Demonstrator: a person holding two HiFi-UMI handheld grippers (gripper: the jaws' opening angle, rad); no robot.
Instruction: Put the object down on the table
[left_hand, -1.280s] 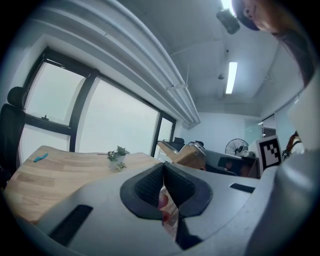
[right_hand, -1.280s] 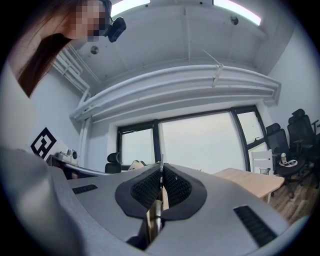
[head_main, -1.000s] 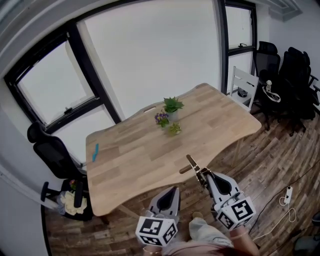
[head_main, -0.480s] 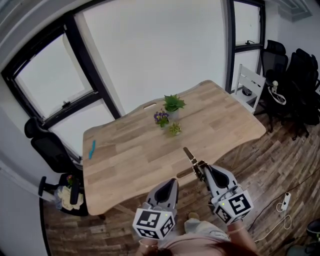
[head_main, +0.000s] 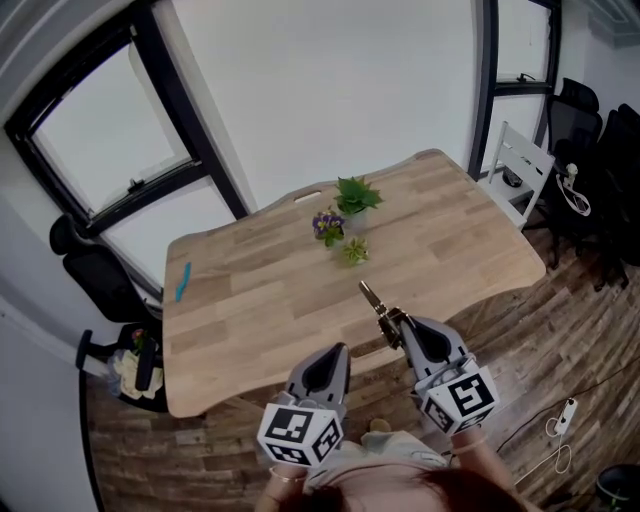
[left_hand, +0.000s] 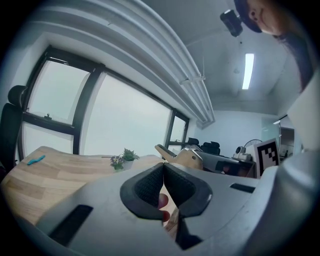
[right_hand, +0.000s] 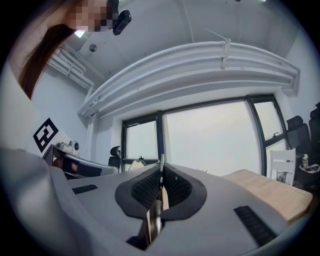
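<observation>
Here, the right gripper (head_main: 392, 322) is clenched on a thin tool (head_main: 370, 298) made of wood and metal. Its own view shows the ribbed pads (right_hand: 176, 186) pressed on a narrow metal edge that runs up between them. In the head view the tool sticks forward out of the jaws, and its far end lies over the near edge of the wooden table (head_main: 260, 300). That view does not show whether it touches the wood.

The left gripper (head_main: 336, 350) sits just beside the right one, nearer the person. Its jaws are closed tip to tip with nothing between them. From its camera the wooden part of the tool (left_hand: 187, 157) shows just past the jaws.

Farther back, near the middle of the table, stand a green potted plant (head_main: 352, 195), a small purple flower (head_main: 327, 225) and a third little plant (head_main: 352, 252), all close together. A small blue thing (head_main: 182, 282) lies alone near the left edge. A black chair (head_main: 90, 270) stands at the table's left end and a white chair (head_main: 525, 160) at its right end.
</observation>
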